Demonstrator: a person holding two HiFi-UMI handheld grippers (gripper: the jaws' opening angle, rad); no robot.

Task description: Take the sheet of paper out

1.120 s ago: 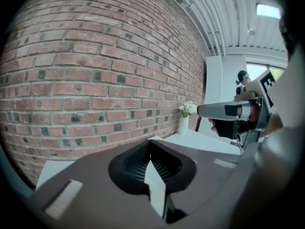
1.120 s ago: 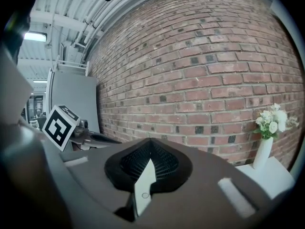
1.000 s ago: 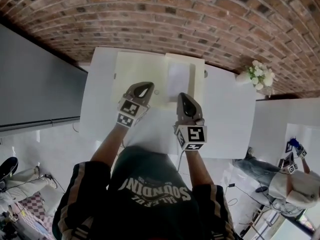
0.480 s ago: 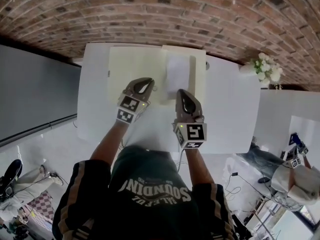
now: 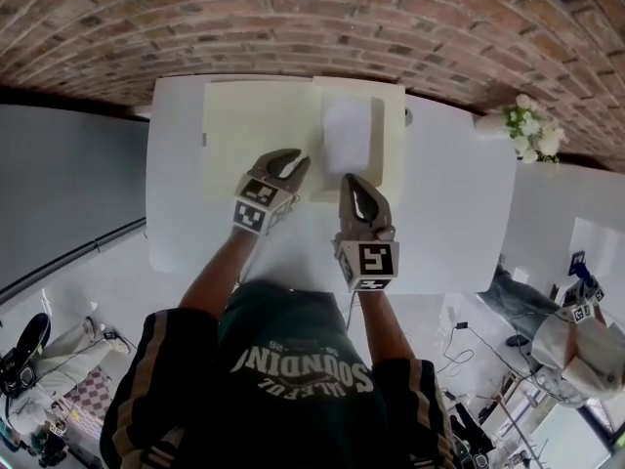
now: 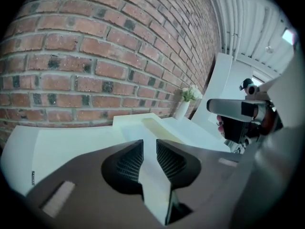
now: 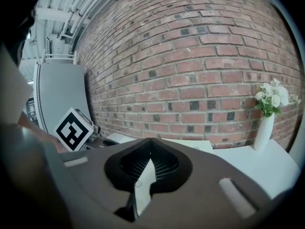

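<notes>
A white sheet of paper (image 5: 305, 237) stretches between my two grippers, low over the white table (image 5: 449, 223). My right gripper (image 5: 354, 186) is shut on the sheet's right edge; in the right gripper view the paper (image 7: 143, 185) is pinched between the pads (image 7: 151, 152). My left gripper (image 5: 291, 160) has just been opening. Its jaws (image 6: 149, 144) stand apart, and the paper (image 6: 155, 180) still lies between them without being pressed. Just beyond the fingertips lies an open cream folder (image 5: 259, 130) with a smaller white sheet (image 5: 347, 135) on its right half.
A white vase of flowers (image 5: 518, 120) stands at the table's far right, by the brick wall (image 5: 312, 18). A grey panel (image 5: 68, 184) runs along the left. The table's near edge is close to my body.
Both grippers have sunk toward the table with the sheet. The left jaws, shut on the paper before, now stand apart.
</notes>
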